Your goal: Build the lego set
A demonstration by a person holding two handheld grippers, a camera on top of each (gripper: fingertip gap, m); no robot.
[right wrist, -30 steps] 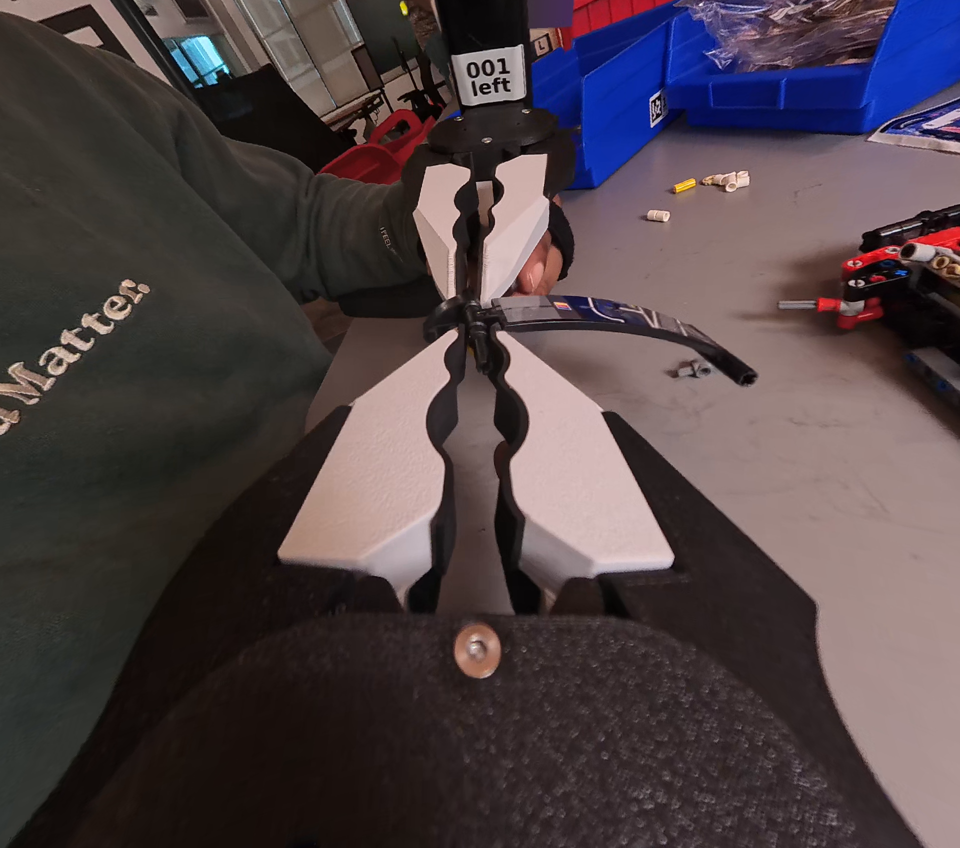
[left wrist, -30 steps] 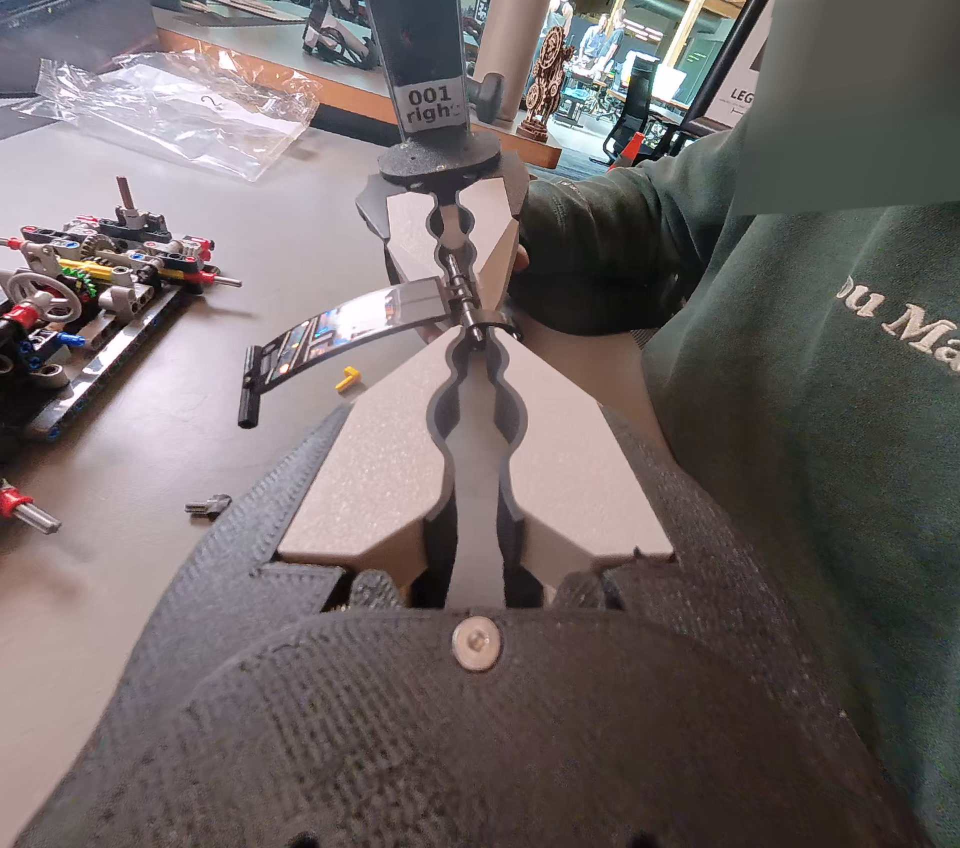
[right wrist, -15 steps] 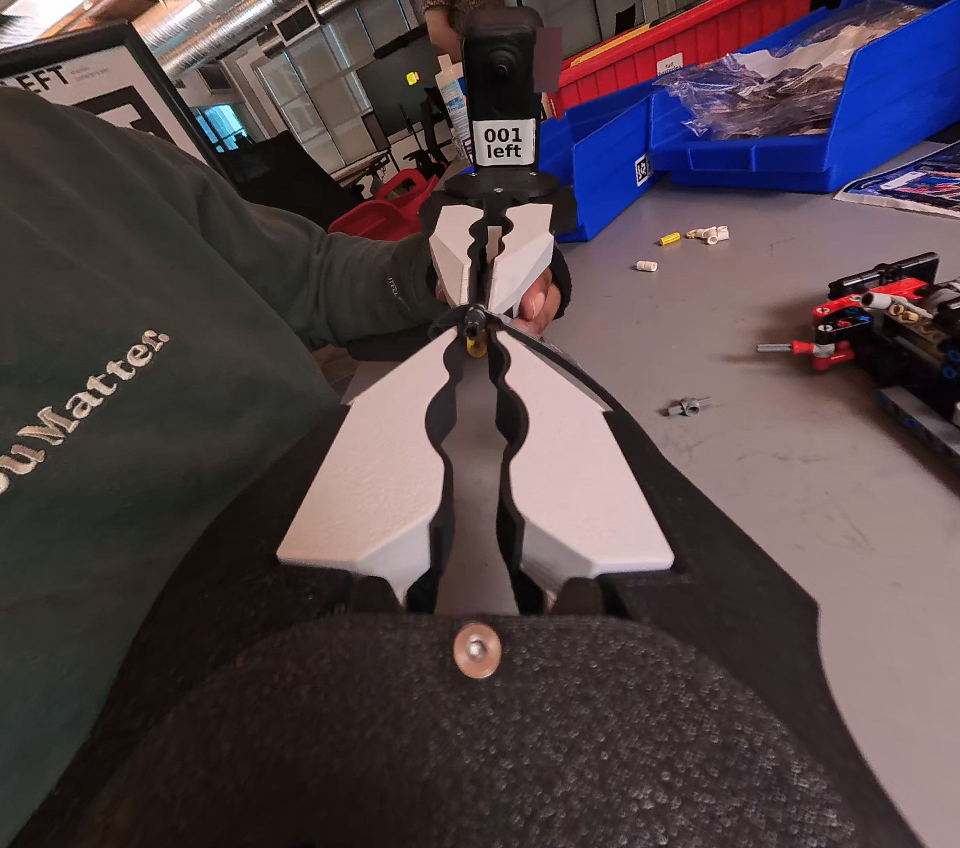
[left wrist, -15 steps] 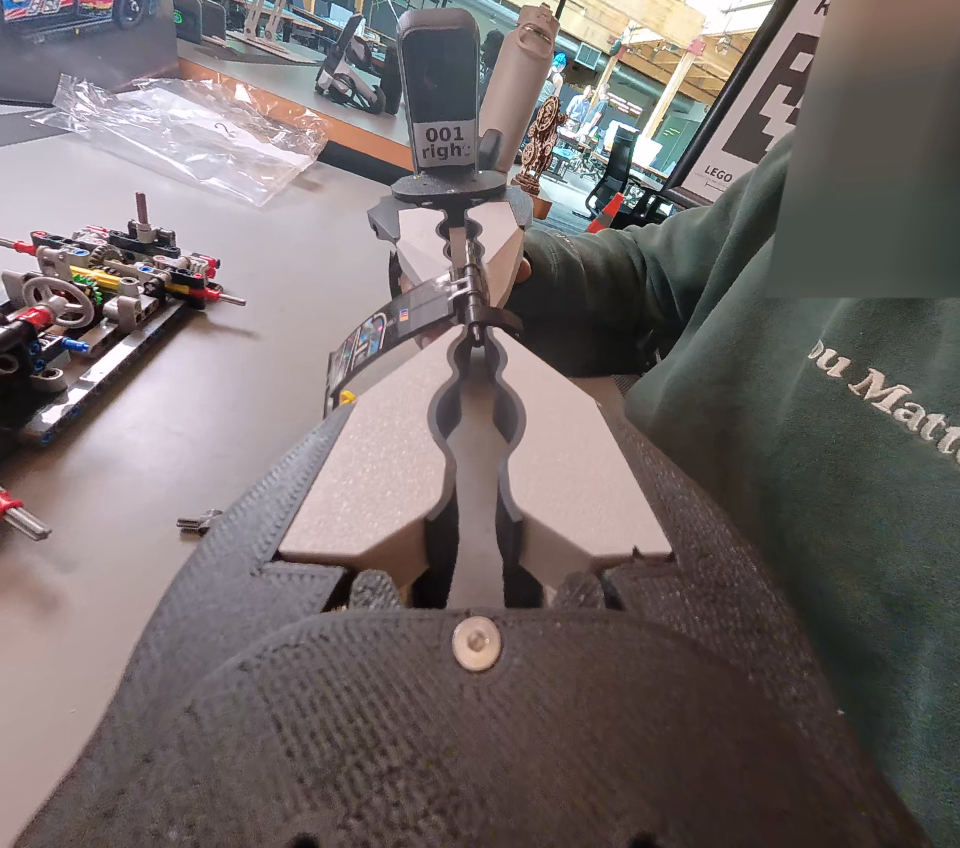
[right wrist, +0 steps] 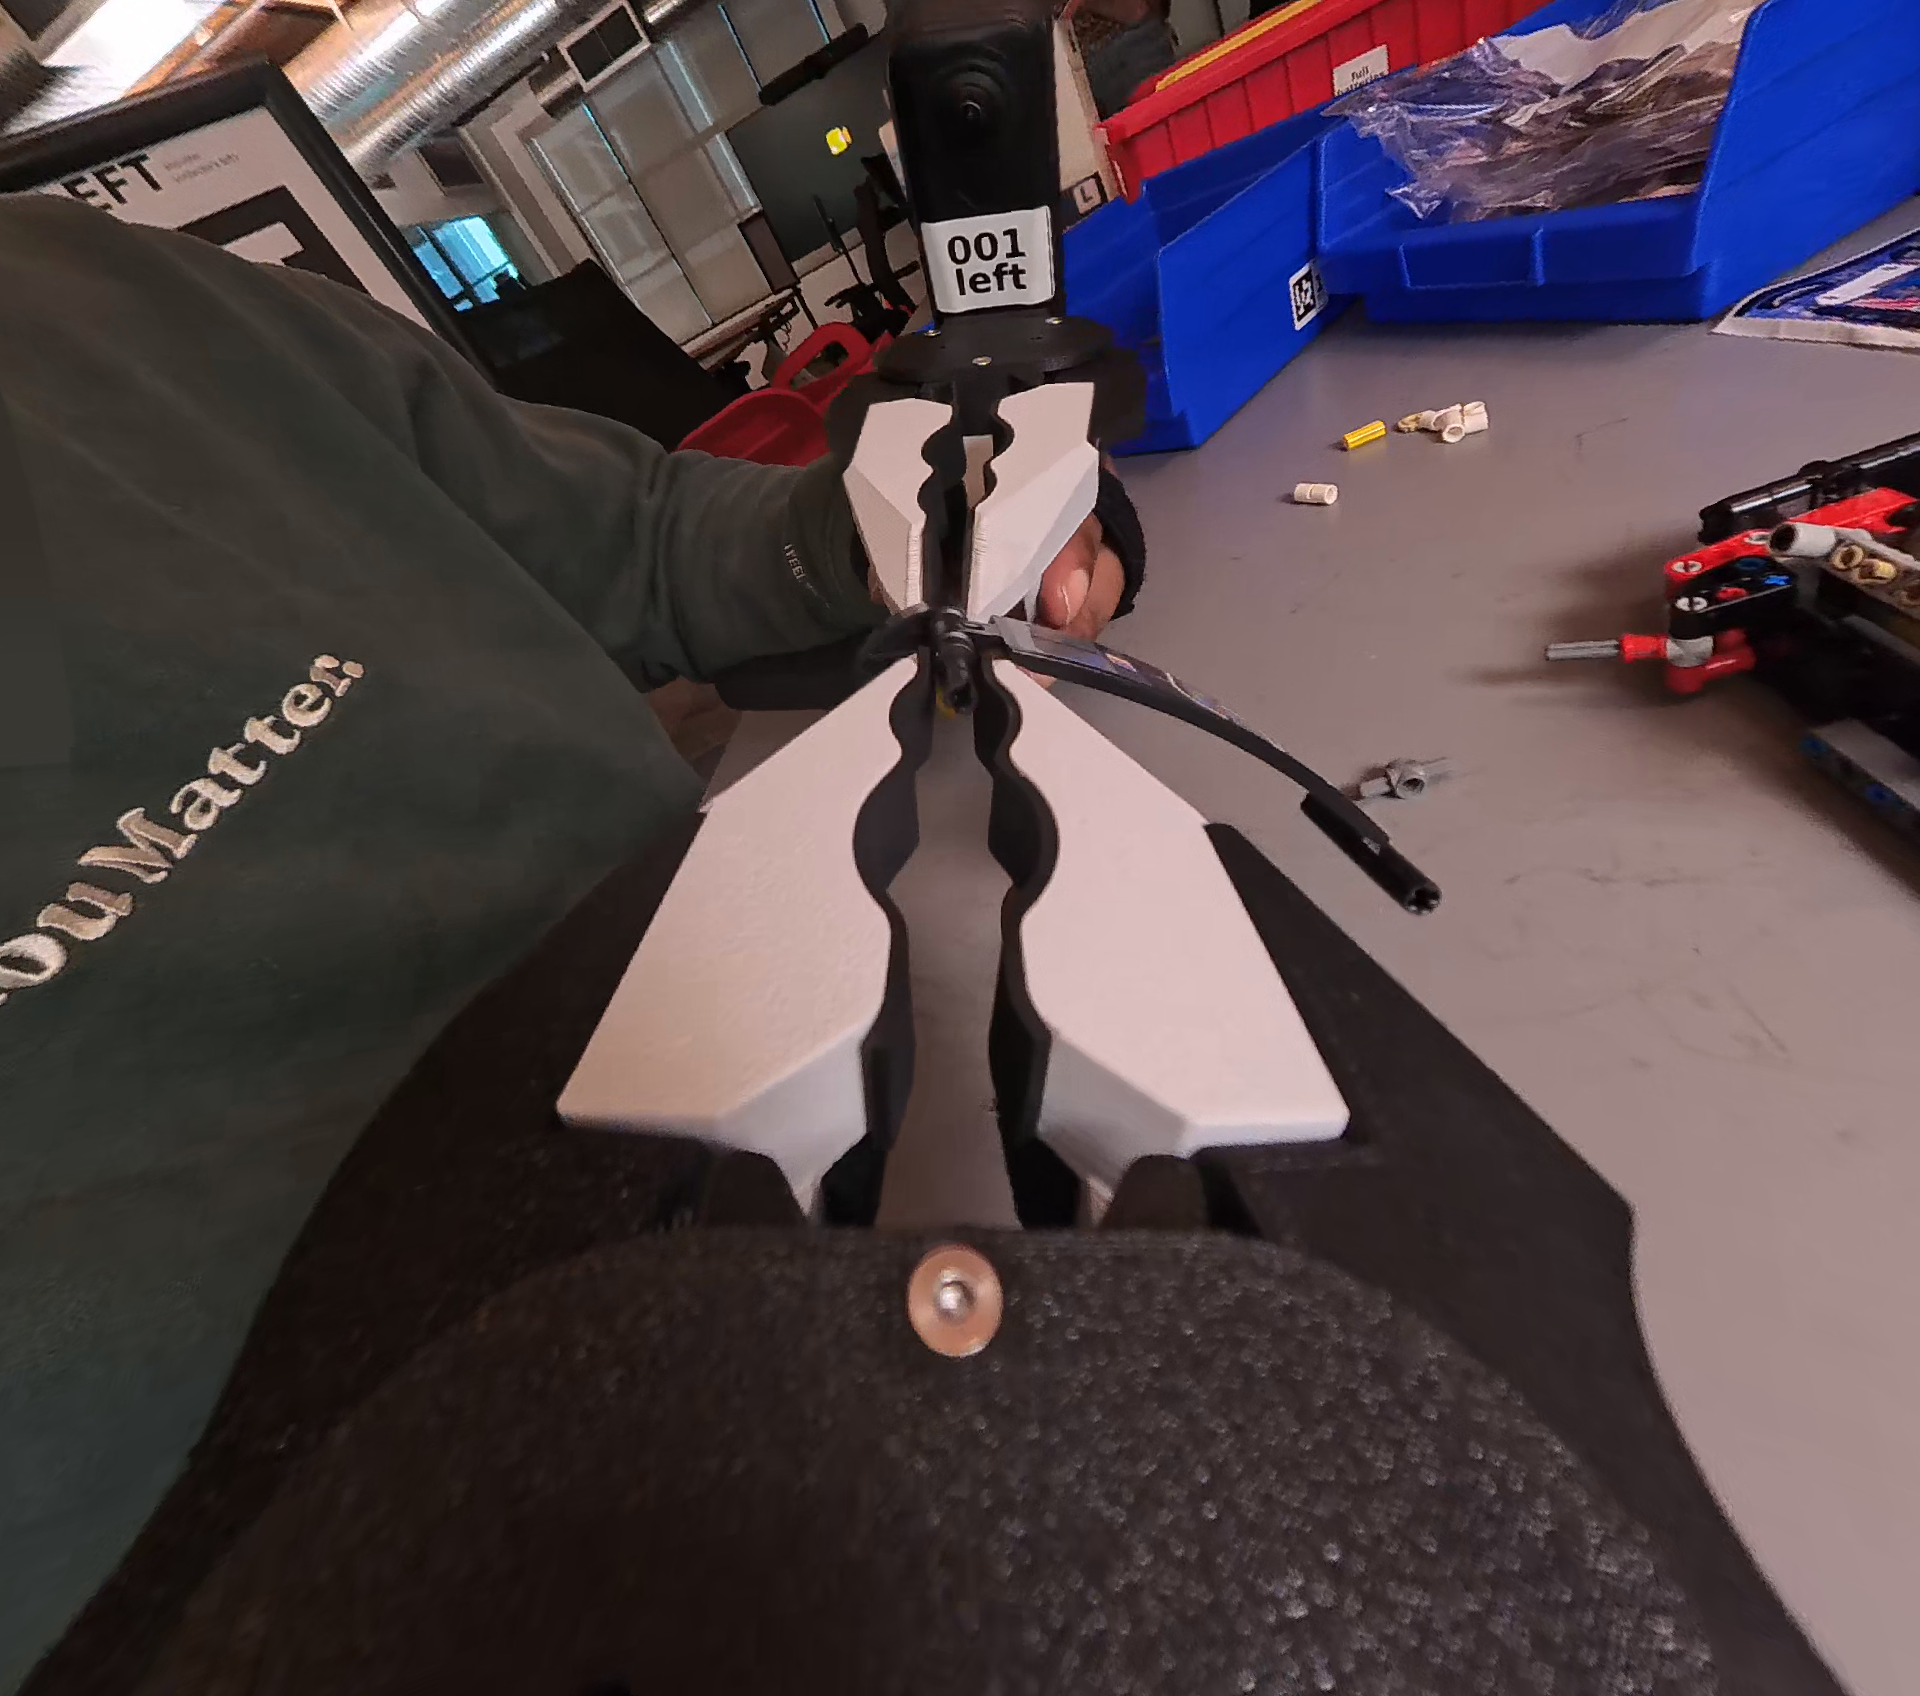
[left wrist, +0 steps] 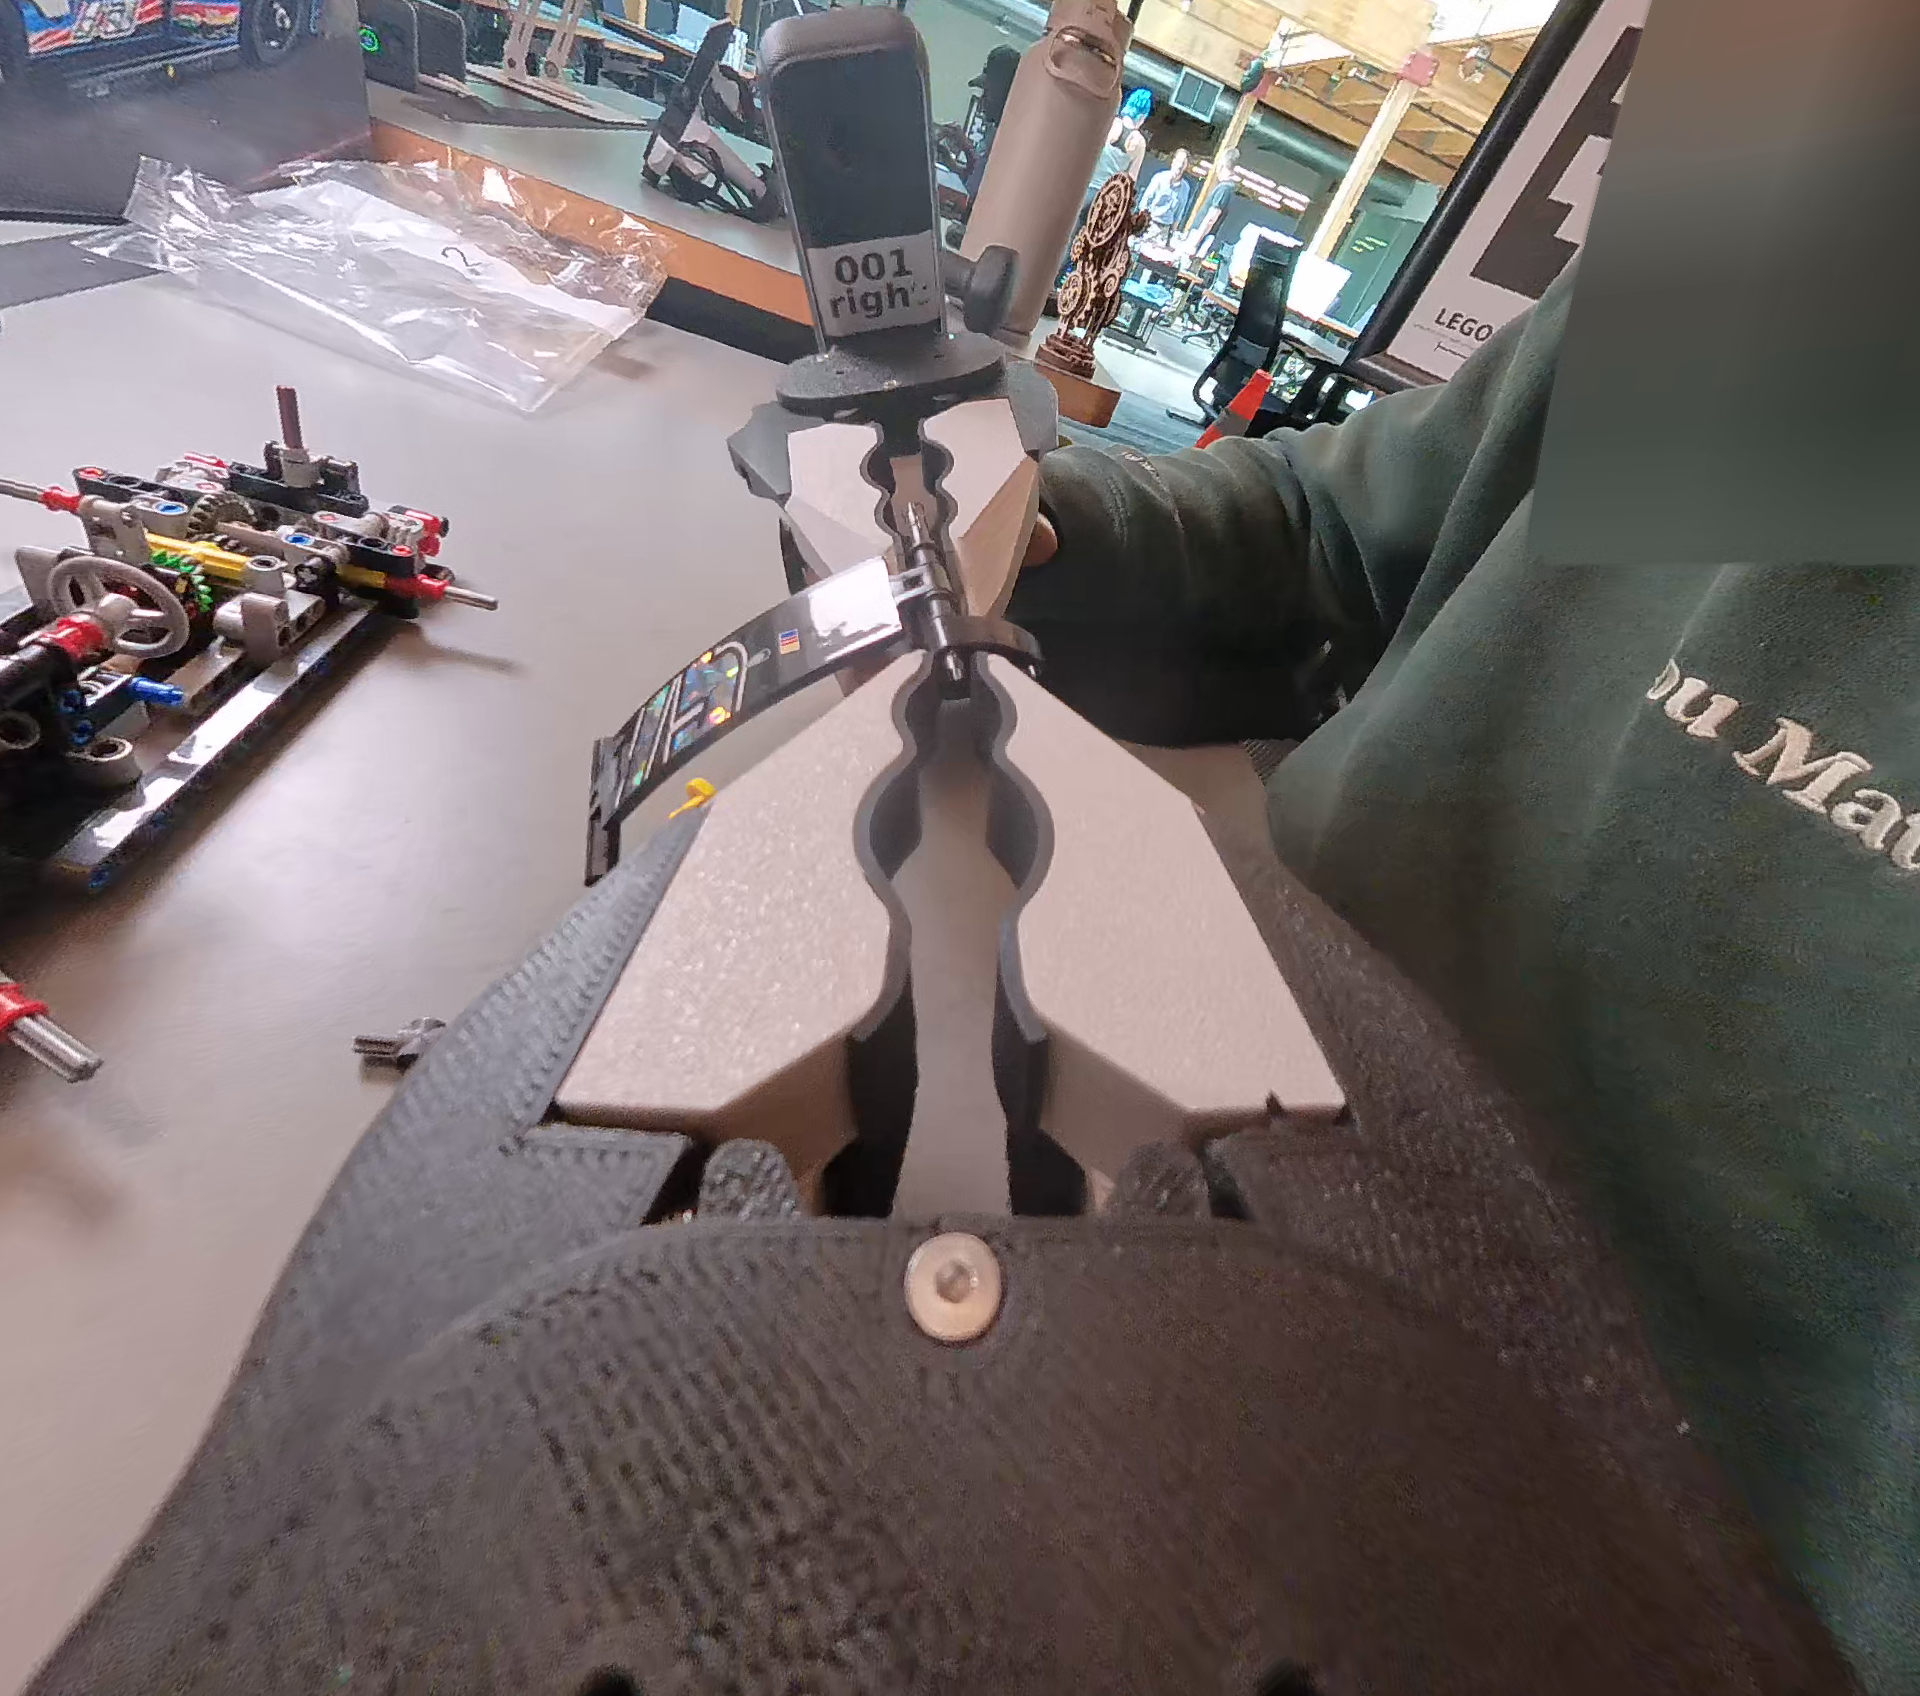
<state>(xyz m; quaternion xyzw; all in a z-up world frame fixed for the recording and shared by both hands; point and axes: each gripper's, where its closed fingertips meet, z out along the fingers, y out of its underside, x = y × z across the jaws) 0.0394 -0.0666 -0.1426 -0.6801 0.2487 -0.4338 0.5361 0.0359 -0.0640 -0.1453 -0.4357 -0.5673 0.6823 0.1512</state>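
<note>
My left gripper (left wrist: pixel 951 672) and right gripper (right wrist: pixel 951 690) meet tip to tip above the table's near edge. The left gripper is shut on the end of a curved black lego panel (left wrist: pixel 748 680) with shiny stickers. The panel sticks out sideways over the table, and it also shows in the right wrist view (right wrist: pixel 1195 716). The right gripper, seen from the left wrist view (left wrist: pixel 914 519), is shut on a thin black pin (left wrist: pixel 928 566) that runs into the panel's end joint. The part-built lego chassis (left wrist: pixel 177 607) lies on the table to the side and also shows in the right wrist view (right wrist: pixel 1818 586).
A clear plastic bag (left wrist: pixel 395 275) lies behind the chassis. A grey pin (left wrist: pixel 400 1041), a red-ended axle (left wrist: pixel 42 1033) and a yellow bit (left wrist: pixel 691 794) lie loose. Blue bins (right wrist: pixel 1558 244), small pale pieces (right wrist: pixel 1444 422) and a grey connector (right wrist: pixel 1403 779) are nearby. A green sleeve (left wrist: pixel 1195 586) is close behind. From either gripper's tips it is about 12 cm to the grey connector (right wrist: pixel 1403 779).
The panel swung in toward the grippers half a second ago and now sticks out sideways again. Both grippers stayed shut and joined at the tips.
</note>
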